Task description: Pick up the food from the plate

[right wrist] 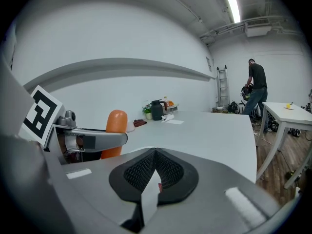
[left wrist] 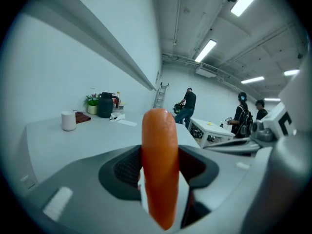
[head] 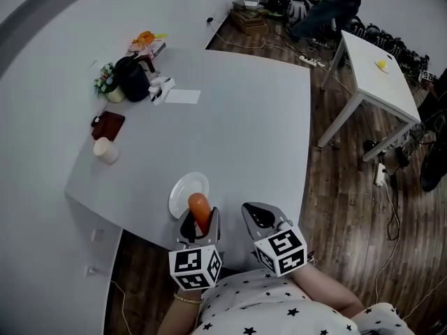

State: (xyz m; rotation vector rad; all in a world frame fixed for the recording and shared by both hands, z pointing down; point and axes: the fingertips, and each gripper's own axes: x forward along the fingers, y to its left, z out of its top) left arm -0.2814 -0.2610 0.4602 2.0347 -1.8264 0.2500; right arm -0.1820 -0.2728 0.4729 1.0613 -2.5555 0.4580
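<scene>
**Gripped in the left tool, poised over the plate's near edge**

Closest in, low in the head view: left tool (head: 199,218), jaws pinching both sides of a smooth orange sausage-shaped piece of food (head: 199,206). Held upright, rounded end up, filling the gap between the pads in the left gripper view (left wrist: 159,169). Just to the right, right tool (head: 260,215), jaws pressed together on nothing, idling beside its partner.

Seen from above, overlapping the near edge of a round white plate (head: 183,189) at the near edge of the pale grey table (head: 237,131). Probably lifted clear already, judging by the right gripper view, where the food (right wrist: 115,123) shows above the table surface; contact underneath not visible, so no certainty.

Step in hand: the lift itself, grasp made. Next move likely calls for raising straight up with the squeeze kept steady, since a smooth, rounded skin could slide down between the pads.

Containers: plate bare apart from the food over its near edge. Far left, a white cylindrical cup (head: 105,150), contents impossible to make out, and a black jug (head: 133,79) with its lid on.
</scene>
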